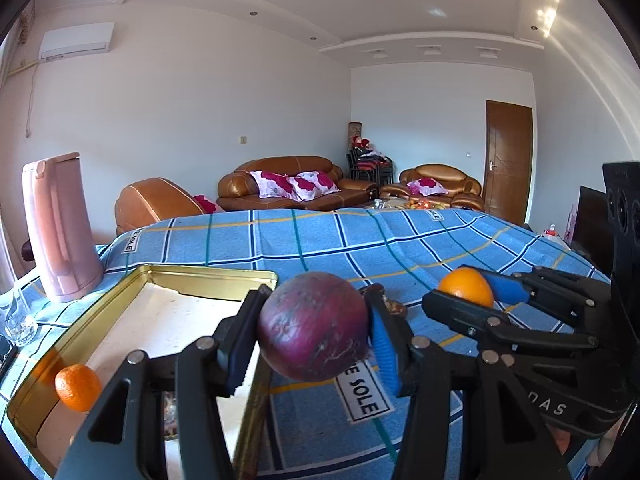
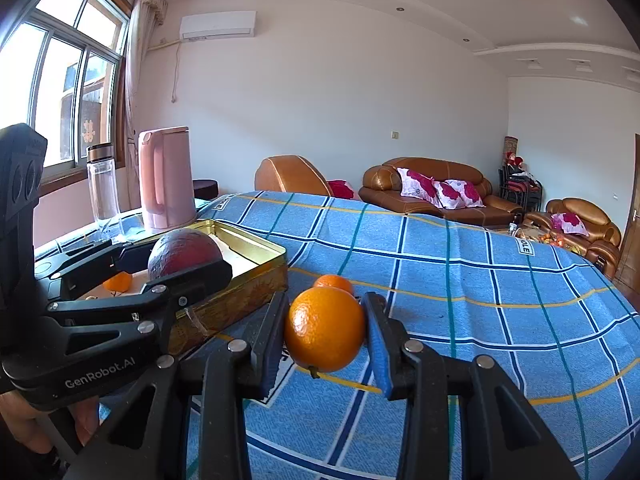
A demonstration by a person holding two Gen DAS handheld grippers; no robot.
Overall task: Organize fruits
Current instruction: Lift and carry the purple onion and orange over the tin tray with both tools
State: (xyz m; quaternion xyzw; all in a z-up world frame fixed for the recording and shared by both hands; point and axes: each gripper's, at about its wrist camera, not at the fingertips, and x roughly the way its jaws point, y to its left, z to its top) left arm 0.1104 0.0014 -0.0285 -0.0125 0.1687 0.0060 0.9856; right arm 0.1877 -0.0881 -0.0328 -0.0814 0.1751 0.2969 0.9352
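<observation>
Left wrist view: left gripper is clamped on a purple fruit, held above the gold tin's right edge. Right gripper pinches an orange over the blue cloth. Both point slightly downward, side by side. Round fruit could squirt out or the grippers bump. One mandarin sits in the tin.
</observation>
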